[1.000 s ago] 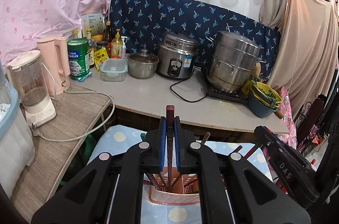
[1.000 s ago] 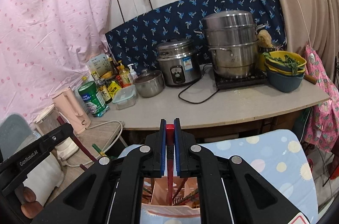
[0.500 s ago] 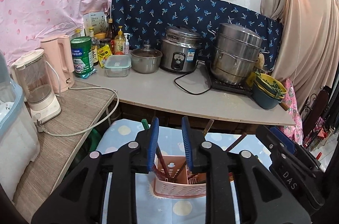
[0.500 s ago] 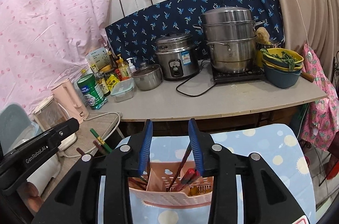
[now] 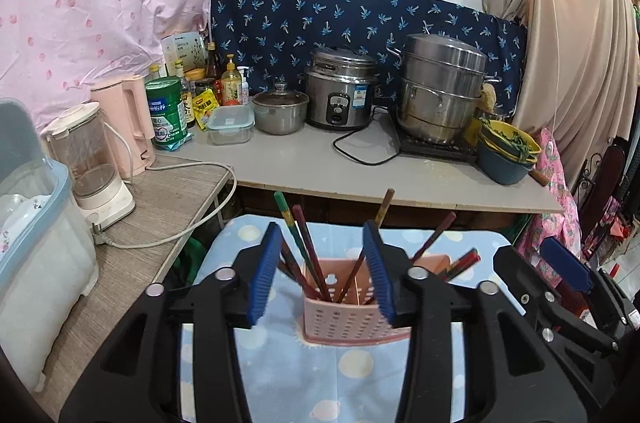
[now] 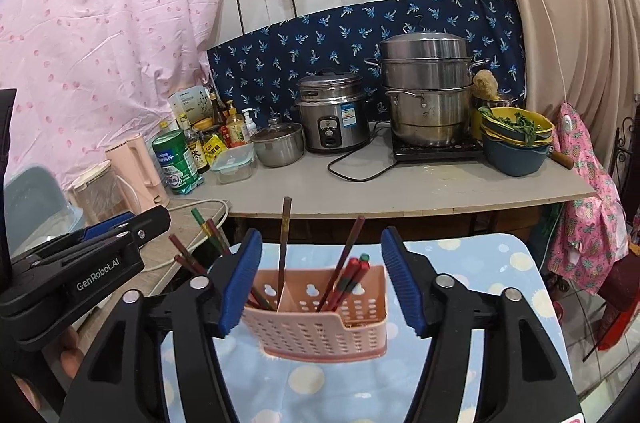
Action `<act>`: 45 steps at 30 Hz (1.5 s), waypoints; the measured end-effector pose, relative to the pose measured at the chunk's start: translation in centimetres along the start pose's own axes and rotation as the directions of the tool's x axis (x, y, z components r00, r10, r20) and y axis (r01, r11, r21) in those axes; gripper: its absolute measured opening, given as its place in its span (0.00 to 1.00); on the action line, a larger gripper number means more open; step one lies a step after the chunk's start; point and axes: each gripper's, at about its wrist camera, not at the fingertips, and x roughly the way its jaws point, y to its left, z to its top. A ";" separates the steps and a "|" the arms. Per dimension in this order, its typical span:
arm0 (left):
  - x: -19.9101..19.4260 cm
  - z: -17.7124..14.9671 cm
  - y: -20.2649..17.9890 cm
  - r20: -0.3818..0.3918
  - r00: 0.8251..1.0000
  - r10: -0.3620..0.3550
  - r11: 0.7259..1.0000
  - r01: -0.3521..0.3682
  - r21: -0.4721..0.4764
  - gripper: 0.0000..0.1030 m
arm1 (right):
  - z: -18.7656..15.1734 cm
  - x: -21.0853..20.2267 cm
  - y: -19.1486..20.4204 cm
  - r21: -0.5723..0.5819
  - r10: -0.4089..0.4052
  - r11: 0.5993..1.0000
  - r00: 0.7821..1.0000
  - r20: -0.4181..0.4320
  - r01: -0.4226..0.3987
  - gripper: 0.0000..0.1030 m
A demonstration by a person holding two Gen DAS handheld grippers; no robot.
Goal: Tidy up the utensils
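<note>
A pink perforated utensil holder (image 5: 340, 315) (image 6: 320, 319) stands on a blue dotted cloth (image 5: 360, 375) (image 6: 480, 263). Several red, brown and green chopsticks (image 5: 304, 251) (image 6: 344, 263) lean upright in its two compartments. My left gripper (image 5: 322, 243) hangs just in front of and above the holder, its jaws opening, with nothing pressed between the blue pads. My right gripper (image 6: 320, 247) frames the holder from the near side, its jaws also opening and empty. Each gripper shows at the edge of the other's view, the right one (image 5: 560, 275) and the left one (image 6: 100, 247).
Behind the cloth runs a grey counter (image 5: 304, 167) with a rice cooker (image 5: 340, 95), a steel steamer pot (image 5: 440, 91), a small lidded pot (image 5: 280, 107), stacked bowls (image 5: 508, 151), bottles and a green tin (image 5: 164, 111). A blender (image 5: 92, 163) and pink kettle (image 5: 128, 119) stand left.
Both grippers were shut on a red chopstick over the holder. They have let go, opened, and pulled back towards me; the chopsticks now stand in the holder.
</note>
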 end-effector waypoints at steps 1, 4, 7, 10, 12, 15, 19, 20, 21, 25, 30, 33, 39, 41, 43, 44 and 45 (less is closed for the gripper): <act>-0.3 -0.4 -0.1 -0.002 1.000 0.003 1.000 -0.003 0.005 0.51 | -0.3 -0.3 -0.1 0.000 -0.001 1.000 1.000 -0.005 0.001 0.62; -1.1 -1.7 -0.3 -0.013 1.000 0.014 0.999 -0.013 0.030 0.52 | -1.3 -1.3 -0.3 0.000 -0.014 1.000 1.000 -0.022 0.014 0.67; -1.6 -2.9 -0.3 -0.034 0.999 0.022 0.999 -0.021 0.044 0.56 | -2.5 -2.2 -0.3 -0.015 -0.049 0.999 0.998 -0.031 0.048 0.72; -2.1 -4.0 -0.3 -0.046 0.998 0.030 0.998 -0.028 0.050 0.60 | -3.7 -2.8 -0.6 -0.008 -0.053 0.999 0.997 -0.057 0.052 0.75; -2.4 -4.7 -0.3 -0.053 0.998 0.033 0.998 -0.030 0.052 0.64 | -4.4 -3.2 -0.7 -0.009 -0.063 0.998 0.996 -0.068 0.063 0.78; -2.8 -5.8 -0.2 -0.068 0.997 0.038 0.998 -0.034 0.057 0.66 | -5.5 -3.7 -0.8 -0.005 -0.067 0.998 0.994 -0.086 0.067 0.80; -3.3 -7.2 0.1 -0.077 0.996 0.046 0.998 -0.042 0.053 0.74 | -6.8 -4.4 -0.9 0.001 -0.053 0.999 0.992 -0.110 0.054 0.81; -3.5 -7.6 0.2 -0.080 0.996 0.047 0.998 -0.043 0.051 0.75 | -7.1 -4.6 -0.9 -0.006 -0.057 0.998 0.992 -0.113 0.057 0.82; -3.5 -8.0 0.2 -0.084 0.995 0.048 0.998 -0.044 0.052 0.76 | -7.4 -4.7 -0.8 -0.013 -0.061 0.998 0.991 -0.116 0.060 0.82; -3.5 -9.4 0.3 -0.103 0.993 0.055 0.997 -0.050 0.054 0.80 | -8.7 -5.4 -0.4 -0.052 -0.085 0.996 0.988 -0.128 0.079 0.82; -3.5 -10.8 0.3 -0.120 0.991 0.066 0.997 -0.061 0.047 0.84 | -10.2 -5.9 -0.2 -0.080 -0.102 0.993 0.984 -0.149 0.091 0.82; -3.5 -11.5 0.2 -0.129 0.989 0.073 0.996 -0.067 0.052 0.85 | -10.8 -6.1 -0.1 -0.091 -0.114 0.991 0.981 -0.156 0.101 0.82; -3.2 -12.8 0.2 -0.140 0.985 0.096 0.994 -0.087 0.071 0.89 | -12.0 -6.0 -0.3 -0.084 -0.123 0.990 0.976 -0.181 0.110 0.83; -3.1 -13.1 0.5 -0.150 0.984 0.097 0.994 -0.088 0.066 0.89 | -12.2 -5.8 -0.3 -0.083 -0.127 0.990 0.973 -0.192 0.113 0.85; -3.0 -13.4 0.7 -0.154 0.983 0.100 0.994 -0.091 0.062 0.90 | -12.5 -5.7 -0.3 -0.078 -0.127 0.990 0.972 -0.198 0.114 0.87; -2.9 -13.6 0.7 -0.156 0.983 0.100 0.994 -0.092 0.061 0.91 | -12.6 -5.7 -0.3 -0.076 -0.128 0.990 0.971 -0.201 0.115 0.88; -2.8 -13.7 0.8 -0.159 0.982 0.102 0.994 -0.094 0.062 0.91 | -12.8 -5.6 -0.3 -0.076 -0.132 0.990 0.971 -0.202 0.119 0.88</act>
